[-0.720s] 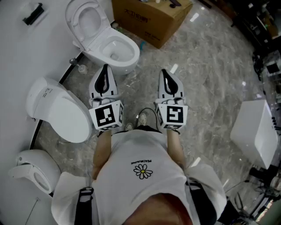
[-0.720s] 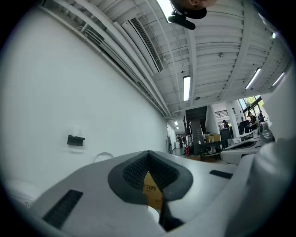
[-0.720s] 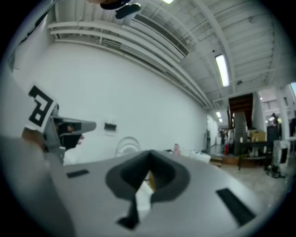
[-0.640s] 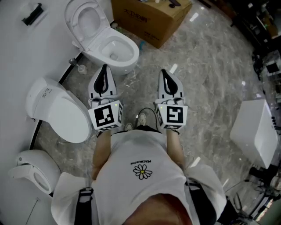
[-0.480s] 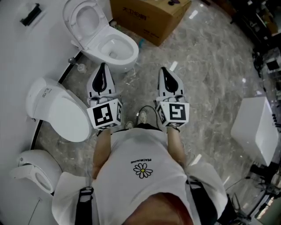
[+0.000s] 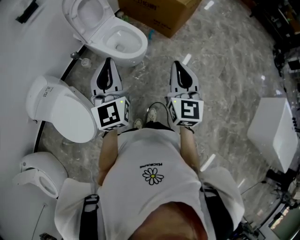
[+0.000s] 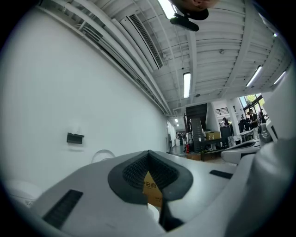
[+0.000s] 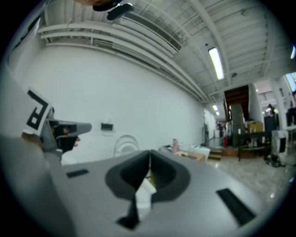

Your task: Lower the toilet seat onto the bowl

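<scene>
- The left gripper point(image 6: 108, 65) and the right gripper point(image 6: 180, 68) have their jaws together and empty.
- The toilet seat point(image 6: 78, 23) stands raised behind the bowl point(image 6: 137, 47), near the left gripper.

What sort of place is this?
Likely a showroom or workshop, not a home bathroom: an open toilet and a shut toilet stand side by side near a box, under an industrial ceiling.
</scene>
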Demonstrator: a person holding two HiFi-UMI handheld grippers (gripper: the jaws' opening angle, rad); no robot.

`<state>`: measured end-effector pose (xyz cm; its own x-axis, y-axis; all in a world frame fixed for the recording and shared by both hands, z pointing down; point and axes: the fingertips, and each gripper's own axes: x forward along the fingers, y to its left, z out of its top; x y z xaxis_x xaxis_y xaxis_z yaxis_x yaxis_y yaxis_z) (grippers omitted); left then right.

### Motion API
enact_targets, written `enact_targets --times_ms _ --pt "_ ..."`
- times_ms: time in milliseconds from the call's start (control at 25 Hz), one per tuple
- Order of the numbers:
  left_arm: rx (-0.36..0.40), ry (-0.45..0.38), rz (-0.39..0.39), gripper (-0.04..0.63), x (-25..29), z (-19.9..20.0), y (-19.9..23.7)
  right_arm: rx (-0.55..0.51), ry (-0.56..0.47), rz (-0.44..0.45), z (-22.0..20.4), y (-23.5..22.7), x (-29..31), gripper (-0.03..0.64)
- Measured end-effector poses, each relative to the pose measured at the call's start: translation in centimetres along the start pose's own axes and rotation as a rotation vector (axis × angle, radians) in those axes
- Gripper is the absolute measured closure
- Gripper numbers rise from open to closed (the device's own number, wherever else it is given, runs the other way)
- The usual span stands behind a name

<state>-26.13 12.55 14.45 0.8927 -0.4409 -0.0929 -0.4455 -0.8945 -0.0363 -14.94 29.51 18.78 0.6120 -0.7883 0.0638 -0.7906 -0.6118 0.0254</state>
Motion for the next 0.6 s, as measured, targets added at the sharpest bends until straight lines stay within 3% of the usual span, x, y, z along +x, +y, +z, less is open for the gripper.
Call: enact_targets --times_ms 600 --pt "0.018 0.020 0.027 0.575 3.7 -1.5 -2.9 0.053 0.028 0.021 -2.2 -5.2 1.2 0.586"
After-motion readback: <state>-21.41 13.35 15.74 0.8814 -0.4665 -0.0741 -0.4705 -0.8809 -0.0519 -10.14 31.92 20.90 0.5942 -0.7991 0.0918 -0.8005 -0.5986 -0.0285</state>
